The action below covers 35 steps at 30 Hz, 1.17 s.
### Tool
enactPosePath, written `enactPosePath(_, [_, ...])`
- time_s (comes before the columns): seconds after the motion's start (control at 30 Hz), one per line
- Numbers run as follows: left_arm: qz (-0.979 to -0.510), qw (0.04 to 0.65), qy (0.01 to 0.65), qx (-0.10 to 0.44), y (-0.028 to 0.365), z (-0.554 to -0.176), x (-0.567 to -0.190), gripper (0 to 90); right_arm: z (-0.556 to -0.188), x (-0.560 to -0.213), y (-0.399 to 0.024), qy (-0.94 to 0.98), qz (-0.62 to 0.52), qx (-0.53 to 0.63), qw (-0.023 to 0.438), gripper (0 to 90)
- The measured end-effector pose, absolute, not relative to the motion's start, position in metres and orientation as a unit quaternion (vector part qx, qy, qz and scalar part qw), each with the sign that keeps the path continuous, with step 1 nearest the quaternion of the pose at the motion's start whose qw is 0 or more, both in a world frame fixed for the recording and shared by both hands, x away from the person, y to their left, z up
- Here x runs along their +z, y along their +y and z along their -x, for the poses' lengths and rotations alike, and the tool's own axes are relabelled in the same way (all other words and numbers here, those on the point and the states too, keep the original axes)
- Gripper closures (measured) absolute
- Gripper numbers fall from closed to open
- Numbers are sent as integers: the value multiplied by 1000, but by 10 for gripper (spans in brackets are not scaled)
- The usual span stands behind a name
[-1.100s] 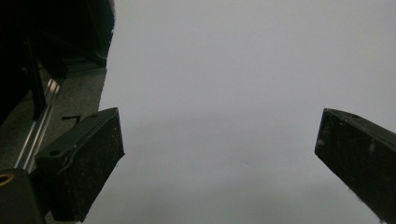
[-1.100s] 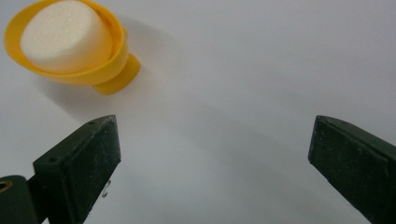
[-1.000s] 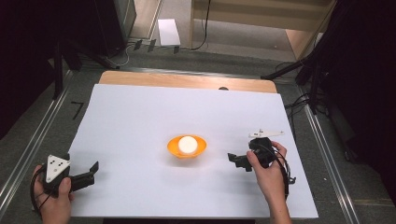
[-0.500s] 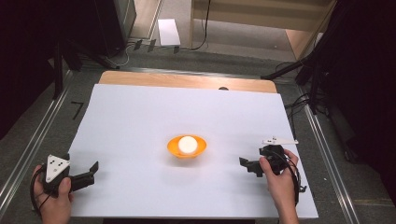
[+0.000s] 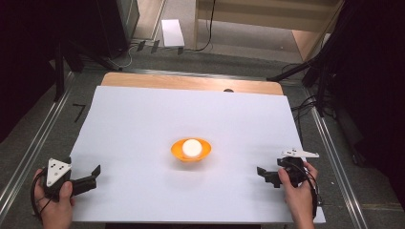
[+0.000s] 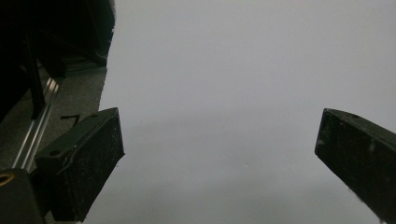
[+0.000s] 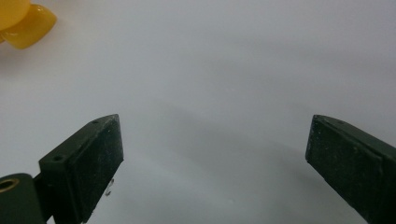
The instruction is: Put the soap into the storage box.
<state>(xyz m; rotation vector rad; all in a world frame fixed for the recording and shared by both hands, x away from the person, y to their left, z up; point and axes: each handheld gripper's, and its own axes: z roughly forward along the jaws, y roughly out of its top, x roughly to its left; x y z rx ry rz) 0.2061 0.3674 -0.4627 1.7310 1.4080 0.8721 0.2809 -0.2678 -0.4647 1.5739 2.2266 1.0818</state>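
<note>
Your left gripper [image 5: 93,174] and right gripper [image 5: 261,174] both rest wide open and empty on the white tabletop [image 5: 143,119], well apart on either side of the orange bowl [image 5: 191,150] holding a white ball [image 5: 191,147].

We see a wooden tabletop [image 5: 191,82] under a white sheet [image 5: 143,124], grey floor [image 5: 191,57] around it, metal rails [image 5: 28,152] alongside, and dark stands, perhaps tripods [image 5: 310,71], behind.
</note>
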Motion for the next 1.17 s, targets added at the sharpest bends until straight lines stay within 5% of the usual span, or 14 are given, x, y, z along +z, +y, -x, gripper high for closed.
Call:
enactPosePath(0.8, [-675, 365, 546, 337, 367, -206, -463, 13, -236, -486, -351, 701, -561, 410, 161, 58])
enactPosePath(1.17, [-681, 360, 548, 326, 367, -209, -463, 13, -233, -490, -358, 686, -557, 440, 158, 59])
